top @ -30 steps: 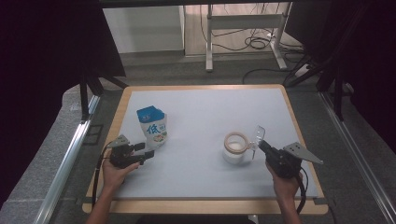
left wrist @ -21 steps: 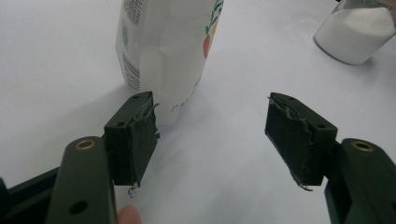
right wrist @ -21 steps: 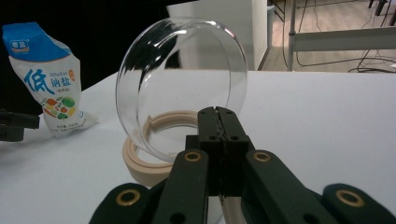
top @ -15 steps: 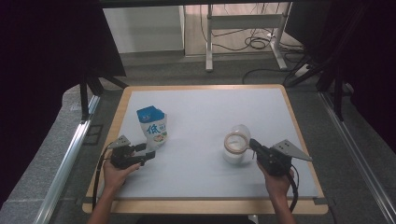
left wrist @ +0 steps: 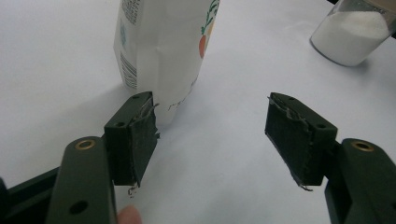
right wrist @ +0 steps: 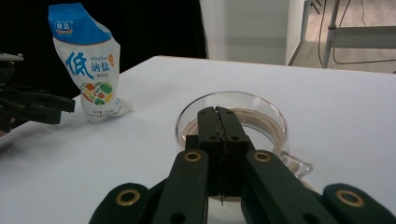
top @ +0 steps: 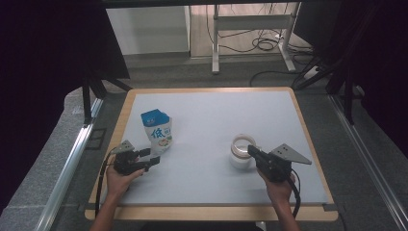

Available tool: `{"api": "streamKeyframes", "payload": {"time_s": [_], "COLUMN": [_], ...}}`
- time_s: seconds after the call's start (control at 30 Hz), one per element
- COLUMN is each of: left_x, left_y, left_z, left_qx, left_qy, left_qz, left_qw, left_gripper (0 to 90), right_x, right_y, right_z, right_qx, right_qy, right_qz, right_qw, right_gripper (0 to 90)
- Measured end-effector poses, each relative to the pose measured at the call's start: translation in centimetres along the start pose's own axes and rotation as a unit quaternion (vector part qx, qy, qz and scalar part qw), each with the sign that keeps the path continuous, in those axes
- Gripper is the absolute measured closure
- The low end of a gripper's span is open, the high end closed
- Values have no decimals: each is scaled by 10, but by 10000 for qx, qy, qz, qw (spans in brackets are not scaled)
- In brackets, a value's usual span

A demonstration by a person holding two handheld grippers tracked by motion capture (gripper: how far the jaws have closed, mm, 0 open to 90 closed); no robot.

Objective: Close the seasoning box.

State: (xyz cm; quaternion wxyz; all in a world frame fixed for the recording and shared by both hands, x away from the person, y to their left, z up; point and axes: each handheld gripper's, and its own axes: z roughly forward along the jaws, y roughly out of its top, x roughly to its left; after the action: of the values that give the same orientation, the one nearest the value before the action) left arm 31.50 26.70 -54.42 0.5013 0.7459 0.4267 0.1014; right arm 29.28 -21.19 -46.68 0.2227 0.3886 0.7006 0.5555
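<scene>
Nearest the table's front edge, two hands with a gripper each. At the left, left gripper [top: 153,160] held low over the white table [top: 216,115], jaws spread wide and holding nothing, bare tabletop between the pads [left wrist: 293,135]. Just beyond its tips, a salt bag [top: 157,132] standing upright, blue at the top with printed vegetables on the white front; in the left gripper view, lower edge of the bag [left wrist: 159,51] right above the left-hand pad, whether touching cannot be told. At the right, right gripper [top: 251,151] with jaws pressed tight together, nothing visible between them, grey three-cornered plate on top. Tips reaching over the near rim of a glass jar [top: 242,150]; in the right gripper view, closed tips [right wrist: 218,112] lying across the jar's round open mouth [right wrist: 261,105], a pale brown ring inside. White grains filling the jar's lower part [left wrist: 352,35] in the left gripper view. Bag and jar well apart, bare white surface between. Farther off, wooden table border, then grey floor, metal desk legs and loose cables.
</scene>
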Motion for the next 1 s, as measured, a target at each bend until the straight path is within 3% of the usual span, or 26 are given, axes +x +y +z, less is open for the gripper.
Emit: {"api": "streamKeyframes", "payload": {"time_s": [0.17,0.37,0.5,0.63,0.73,1.0], "left_x": [0,-1,0,0,0,-2], "left_y": [0,-1,-1,-1,-1,-1], "left_z": [0,-1,-1,-1,-1,-2], "left_qx": [19,8,-5,-6,-3,8], "left_qy": [-21,-28,-16,-19,-24,-24], "left_qz": [-7,-15,-36,-26,-26,-20], "left_qw": [10000,10000,10000,10000,10000,10000], "left_gripper": [332,330,329,329,329,329], "right_x": [-5,-29,-51,-68,-76,-90], "right_y": [0,-5,-15,-23,-29,-42], "right_z": [-6,-23,-30,-32,-31,-25], "right_qx": [-52,-56,67,272,401,799], "right_qy": [-54,-296,-503,-604,-626,-748], "right_qz": [2,138,267,266,323,371], "right_qw": [10000,9995,9984,9974,9967,9933], "right_gripper": [897,884,810,681,594,484]}}
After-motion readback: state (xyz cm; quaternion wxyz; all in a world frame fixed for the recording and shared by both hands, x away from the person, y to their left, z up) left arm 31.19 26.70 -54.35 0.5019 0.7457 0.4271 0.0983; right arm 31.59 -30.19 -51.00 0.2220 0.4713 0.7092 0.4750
